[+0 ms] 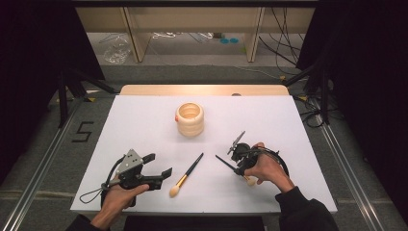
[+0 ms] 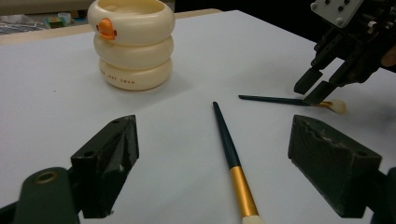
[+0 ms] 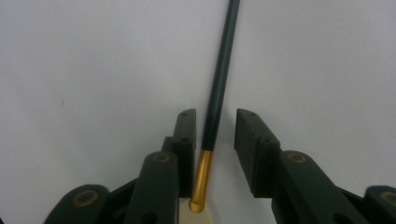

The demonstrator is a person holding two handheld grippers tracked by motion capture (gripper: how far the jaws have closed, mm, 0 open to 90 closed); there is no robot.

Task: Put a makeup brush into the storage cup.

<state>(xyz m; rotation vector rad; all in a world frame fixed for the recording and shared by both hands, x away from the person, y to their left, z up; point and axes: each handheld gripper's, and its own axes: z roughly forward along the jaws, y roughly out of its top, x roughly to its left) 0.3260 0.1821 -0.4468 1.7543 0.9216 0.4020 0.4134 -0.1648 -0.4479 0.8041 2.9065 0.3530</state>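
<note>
Right gripper (image 3: 214, 140) is straddled over a brush (image 3: 217, 93), not yet clamped.
Contact with one finger (image 3: 186, 140) seems likely; an off-centre closure could roll it. Left gripper (image 2: 215, 154) is spread, empty.

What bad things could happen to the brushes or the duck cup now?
1. The right claw sits around a thin brush but looks not yet shut. The handle is slim and lies closer to one side, so it might slip or roll away.
2. The other brush lies just beside the open left claw, so it could get bumped.
3. The duck cup stands apart, probably safe.
</note>
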